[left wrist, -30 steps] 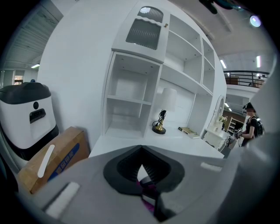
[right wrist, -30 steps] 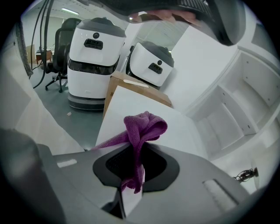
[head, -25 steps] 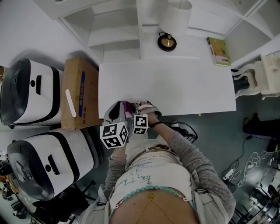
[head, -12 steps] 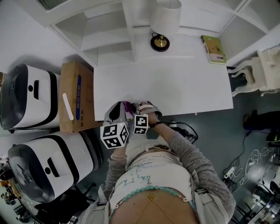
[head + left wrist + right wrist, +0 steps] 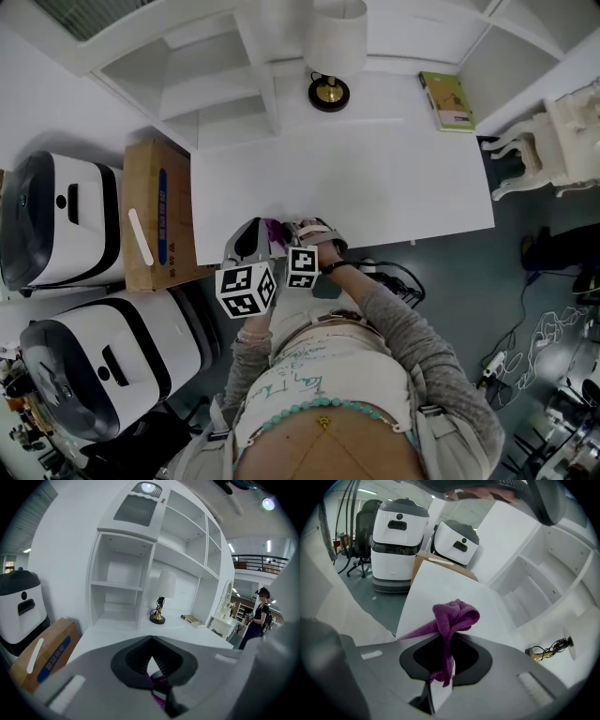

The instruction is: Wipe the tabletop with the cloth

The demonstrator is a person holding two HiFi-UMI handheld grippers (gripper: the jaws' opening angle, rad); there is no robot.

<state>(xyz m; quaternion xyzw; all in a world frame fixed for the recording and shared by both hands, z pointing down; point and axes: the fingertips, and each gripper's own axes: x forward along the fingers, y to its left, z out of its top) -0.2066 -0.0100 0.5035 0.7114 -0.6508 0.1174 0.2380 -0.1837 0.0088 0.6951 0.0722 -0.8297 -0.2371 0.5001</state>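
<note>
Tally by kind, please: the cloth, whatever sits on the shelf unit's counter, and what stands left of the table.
purple cloth: 1
lamp: 1
book: 1
cardboard box: 1
white machines: 2
Total: 6

White shelving (image 5: 211, 89), table lamp (image 5: 333, 42), grey floor (image 5: 469, 281).

Purple cloth (image 5: 452, 616), bunched, clamped in the right gripper (image 5: 443, 637), at the white desk's (image 5: 375, 178) near left corner.
</note>
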